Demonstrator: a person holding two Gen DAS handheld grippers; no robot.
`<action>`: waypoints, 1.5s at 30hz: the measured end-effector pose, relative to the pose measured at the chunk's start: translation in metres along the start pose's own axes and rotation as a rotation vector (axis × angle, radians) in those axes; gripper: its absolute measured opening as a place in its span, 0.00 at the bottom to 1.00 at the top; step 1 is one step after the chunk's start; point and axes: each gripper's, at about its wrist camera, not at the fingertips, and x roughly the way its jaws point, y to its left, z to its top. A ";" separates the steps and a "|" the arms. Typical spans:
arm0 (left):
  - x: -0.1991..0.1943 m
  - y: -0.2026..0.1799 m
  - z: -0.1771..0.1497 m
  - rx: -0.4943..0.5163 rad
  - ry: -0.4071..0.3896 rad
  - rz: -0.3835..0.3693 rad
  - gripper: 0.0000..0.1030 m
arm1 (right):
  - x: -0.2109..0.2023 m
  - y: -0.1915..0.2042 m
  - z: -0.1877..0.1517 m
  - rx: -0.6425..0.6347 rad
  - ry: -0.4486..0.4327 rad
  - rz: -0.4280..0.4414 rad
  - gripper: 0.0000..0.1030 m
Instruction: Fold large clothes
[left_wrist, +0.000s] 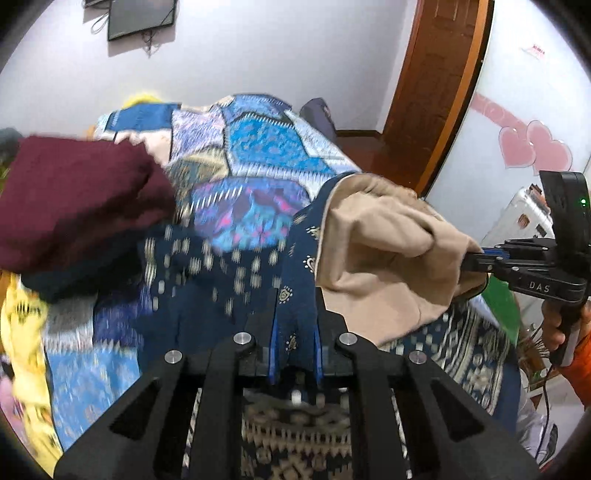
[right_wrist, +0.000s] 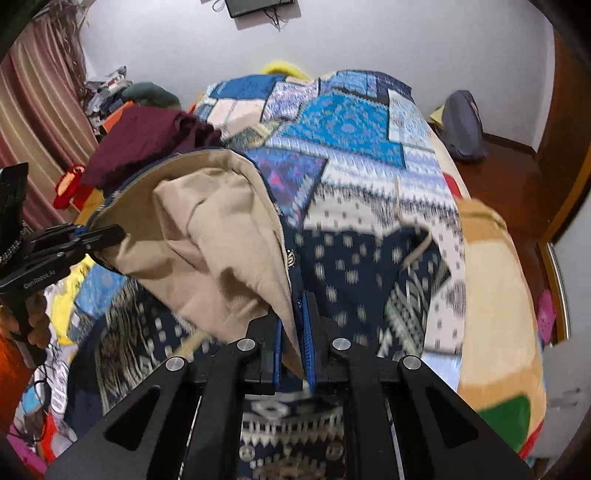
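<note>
A large navy garment with a pale geometric print and a beige lining (left_wrist: 384, 251) hangs lifted between both grippers over the bed. My left gripper (left_wrist: 295, 325) is shut on its navy edge; it also shows at the left of the right wrist view (right_wrist: 107, 236). My right gripper (right_wrist: 295, 332) is shut on the beige-lined edge (right_wrist: 207, 236); it shows at the right of the left wrist view (left_wrist: 476, 258). The rest of the garment (right_wrist: 369, 266) trails on the bed below.
A blue patchwork bedspread (left_wrist: 258, 147) covers the bed. A maroon cloth (left_wrist: 74, 199) lies on the left side. Yellow cloth (left_wrist: 22, 325) is at the left edge. A wooden door frame (left_wrist: 424, 92) and wooden floor (right_wrist: 509, 177) are at the right.
</note>
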 end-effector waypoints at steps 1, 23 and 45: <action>0.001 0.001 -0.007 -0.010 0.011 -0.001 0.13 | 0.000 0.001 -0.006 0.004 0.010 0.000 0.09; -0.048 0.027 -0.012 -0.038 -0.070 0.149 0.48 | -0.054 0.010 0.005 -0.068 -0.074 -0.034 0.53; 0.099 0.040 0.040 0.039 0.172 0.105 0.59 | 0.079 -0.002 0.042 0.061 0.195 0.217 0.58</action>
